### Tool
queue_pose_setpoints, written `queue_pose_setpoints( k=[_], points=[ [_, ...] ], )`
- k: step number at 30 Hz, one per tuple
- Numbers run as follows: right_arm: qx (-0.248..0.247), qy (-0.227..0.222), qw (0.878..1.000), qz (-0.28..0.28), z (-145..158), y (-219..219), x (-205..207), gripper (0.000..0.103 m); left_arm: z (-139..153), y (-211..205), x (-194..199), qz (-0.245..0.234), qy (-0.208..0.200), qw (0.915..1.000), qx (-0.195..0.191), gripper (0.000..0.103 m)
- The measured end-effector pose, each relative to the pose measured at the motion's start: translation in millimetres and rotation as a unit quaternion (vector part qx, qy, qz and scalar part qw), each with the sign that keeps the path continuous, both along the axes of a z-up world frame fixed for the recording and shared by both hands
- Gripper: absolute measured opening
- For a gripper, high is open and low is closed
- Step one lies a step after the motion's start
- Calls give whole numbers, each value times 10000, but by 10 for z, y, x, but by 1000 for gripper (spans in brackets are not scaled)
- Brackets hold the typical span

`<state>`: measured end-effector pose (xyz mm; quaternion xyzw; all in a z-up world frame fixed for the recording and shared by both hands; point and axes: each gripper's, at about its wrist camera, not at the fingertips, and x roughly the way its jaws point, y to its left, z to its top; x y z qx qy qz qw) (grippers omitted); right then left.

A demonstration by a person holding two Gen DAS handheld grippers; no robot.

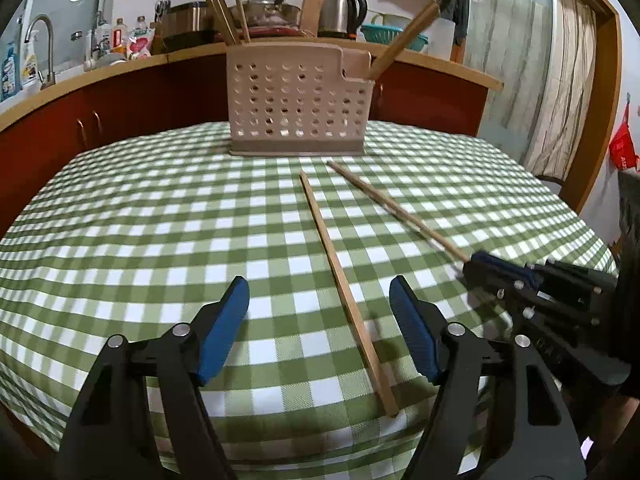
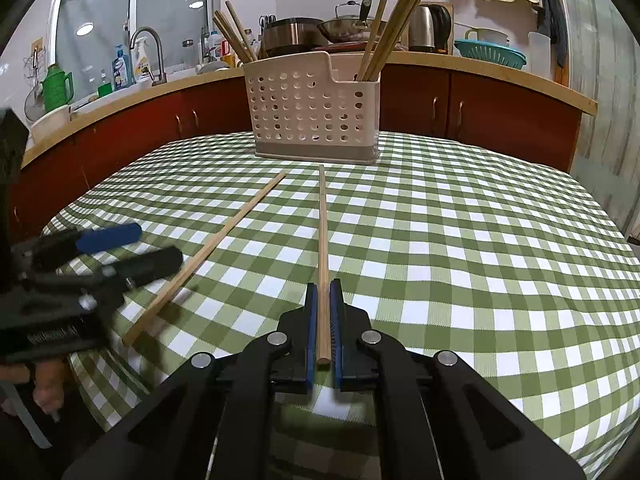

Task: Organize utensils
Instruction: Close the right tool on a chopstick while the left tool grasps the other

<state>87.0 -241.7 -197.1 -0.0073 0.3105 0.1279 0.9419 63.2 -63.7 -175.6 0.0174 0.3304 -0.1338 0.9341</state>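
Note:
Two wooden chopsticks lie on the green checked tablecloth in front of a beige perforated utensil rack. Several more chopsticks stand in the rack's end compartments. My left gripper is open and low over the cloth. The nearer chopstick lies between its blue pads, closer to the right one, with neither pad touching it. My right gripper is shut on the near end of the other chopstick, which points straight at the rack. In the right wrist view the left gripper sits beside the loose chopstick.
A wooden counter with red cabinets runs behind the table, holding a kettle, pots, a teal colander, bottles and a tap. The cloth drops over the table's edge on the left and right. A person's hand holds the left gripper.

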Motion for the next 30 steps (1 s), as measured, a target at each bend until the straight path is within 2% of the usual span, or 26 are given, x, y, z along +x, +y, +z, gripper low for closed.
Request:
queue_pose_setpoints(
  k=[3,7,11,14,17,30],
  points=[
    [15,-9,10000,-8,11,-3,12,7,-103,0,44,-10,211,9998,18,56],
    [42,-28,10000,-31,18,-13,20,7,-117,27,68,-7,183,9998,4,45],
    [61,-58,10000,-43,26,-19,33,7,-125,74,93,-31,164,9999,-6,23],
    [75,-100,9999,-47,45,-18,34,7,-131,117,123,-37,184,9998,-68,9],
    [92,-177,9998,-52,78,-18,21,7,-116,150,125,-56,152,9998,-106,6],
    [174,-621,9979,-113,338,-83,-67,7,163,181,37,-125,-552,9984,26,6]
  ],
)
